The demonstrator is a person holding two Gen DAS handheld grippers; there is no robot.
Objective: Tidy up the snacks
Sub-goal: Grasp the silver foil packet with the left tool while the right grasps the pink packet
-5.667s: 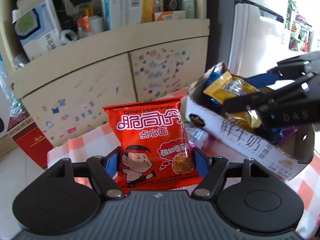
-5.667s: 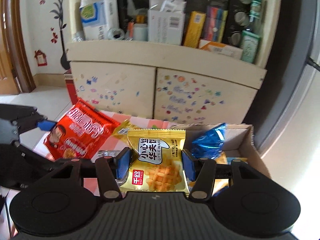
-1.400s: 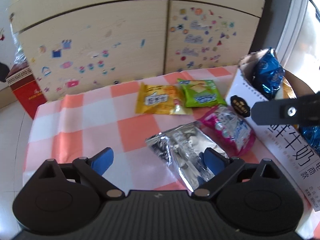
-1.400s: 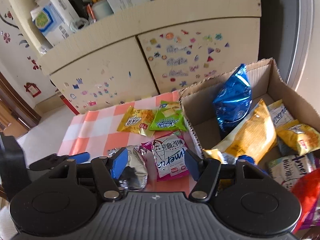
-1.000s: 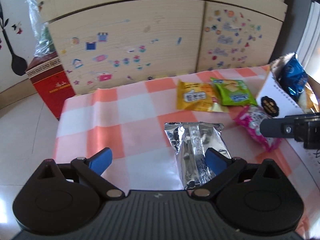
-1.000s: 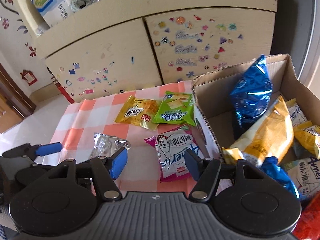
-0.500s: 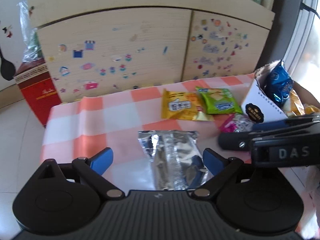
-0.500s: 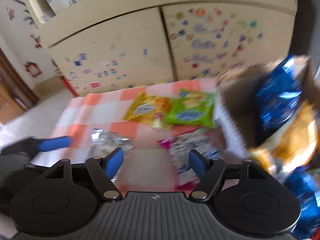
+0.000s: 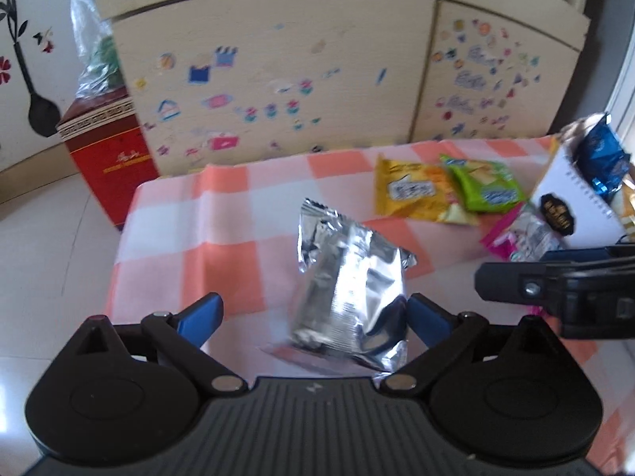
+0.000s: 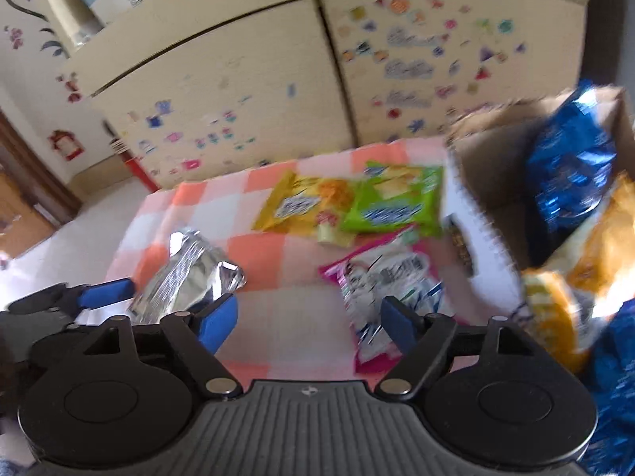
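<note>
Since earlier: right gripper (image 10: 309, 319) jaws just opening, nothing between, over pink pack (image 10: 387, 277); left gripper (image 9: 313, 317) released, straddling silver pack (image 9: 351, 289). Risk: cardboard box (image 10: 476, 234) wall at 3 o'clock snags finger; foil slips.

A crumpled silver foil packet (image 9: 349, 289) lies on the orange-and-white checked tablecloth (image 9: 222, 218), left of a pink-edged packet (image 10: 381, 281). Behind these, a yellow packet (image 10: 297, 204) and a green packet (image 10: 397, 202) overlap. A cardboard box (image 10: 476, 234) of snacks stands at the right, before the stickered cabinet (image 9: 278, 59)
</note>
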